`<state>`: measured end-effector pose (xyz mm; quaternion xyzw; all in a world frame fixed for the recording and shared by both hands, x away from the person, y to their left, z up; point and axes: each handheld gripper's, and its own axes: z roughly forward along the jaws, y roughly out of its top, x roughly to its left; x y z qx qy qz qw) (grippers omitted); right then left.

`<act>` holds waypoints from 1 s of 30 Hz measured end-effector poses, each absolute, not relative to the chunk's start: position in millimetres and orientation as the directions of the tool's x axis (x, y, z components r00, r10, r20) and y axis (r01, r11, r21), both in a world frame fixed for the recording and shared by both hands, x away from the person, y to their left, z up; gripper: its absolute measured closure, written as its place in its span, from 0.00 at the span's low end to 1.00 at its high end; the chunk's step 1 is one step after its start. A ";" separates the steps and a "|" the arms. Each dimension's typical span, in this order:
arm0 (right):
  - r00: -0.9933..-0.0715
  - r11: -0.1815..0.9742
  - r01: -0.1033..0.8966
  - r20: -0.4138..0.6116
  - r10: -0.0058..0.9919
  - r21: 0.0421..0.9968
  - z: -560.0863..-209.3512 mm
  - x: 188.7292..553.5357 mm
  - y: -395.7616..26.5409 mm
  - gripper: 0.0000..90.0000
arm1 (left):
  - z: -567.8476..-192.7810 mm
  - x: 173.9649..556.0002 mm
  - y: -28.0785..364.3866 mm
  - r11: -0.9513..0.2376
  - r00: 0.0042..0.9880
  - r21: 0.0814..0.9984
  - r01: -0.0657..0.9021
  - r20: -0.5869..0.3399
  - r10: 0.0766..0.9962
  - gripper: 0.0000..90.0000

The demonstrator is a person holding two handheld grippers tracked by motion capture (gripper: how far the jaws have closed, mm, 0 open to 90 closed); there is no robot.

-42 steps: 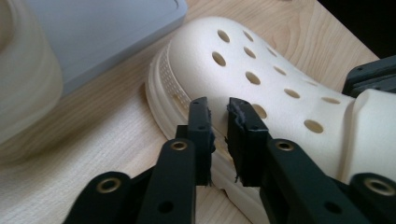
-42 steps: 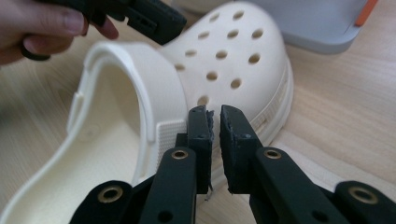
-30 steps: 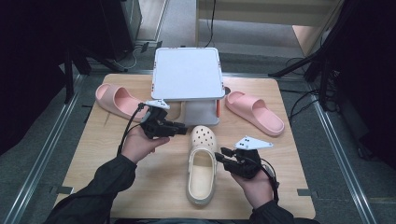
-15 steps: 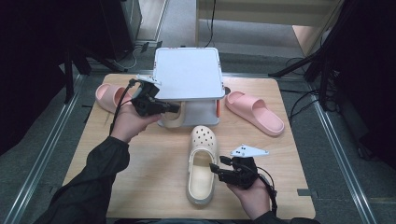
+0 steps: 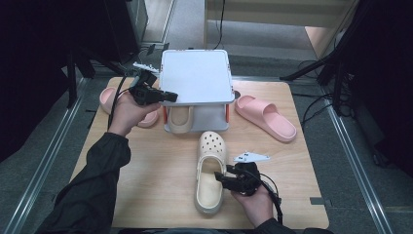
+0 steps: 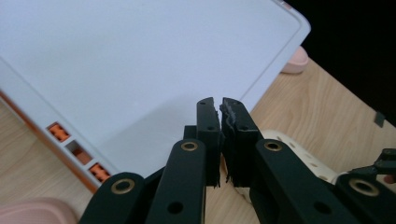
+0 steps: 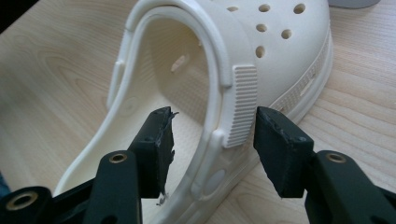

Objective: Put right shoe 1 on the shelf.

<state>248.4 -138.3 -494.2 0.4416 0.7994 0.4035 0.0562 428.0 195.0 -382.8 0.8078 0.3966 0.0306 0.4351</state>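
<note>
A cream clog lies on the wooden table, toe toward a white two-tier rack. My right gripper is at the clog's heel end, on its right side. In the right gripper view it is open and straddles the clog's side wall and ribbed strap end, one jaw inside the shoe and one outside. My left gripper is held up at the rack's left front corner. In the left gripper view it is shut on nothing over the white rack top. A second tan clog sits on the rack's lower shelf.
One pink slide lies right of the rack. Another pink slide lies left of it, partly under my left hand. Table edges run close on all sides, with metal rails on the floor beyond.
The left gripper rose and moved away from me to the rack's left front corner. The right gripper shifted left and nearer, onto the clog's side wall.
</note>
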 end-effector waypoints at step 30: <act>-0.538 0.265 0.649 0.184 0.823 0.713 -494.0 271.8 -137.7 0.85 | -388.5 421.7 213.6 -0.251 0.654 0.751 0.611 -0.299 0.695 0.97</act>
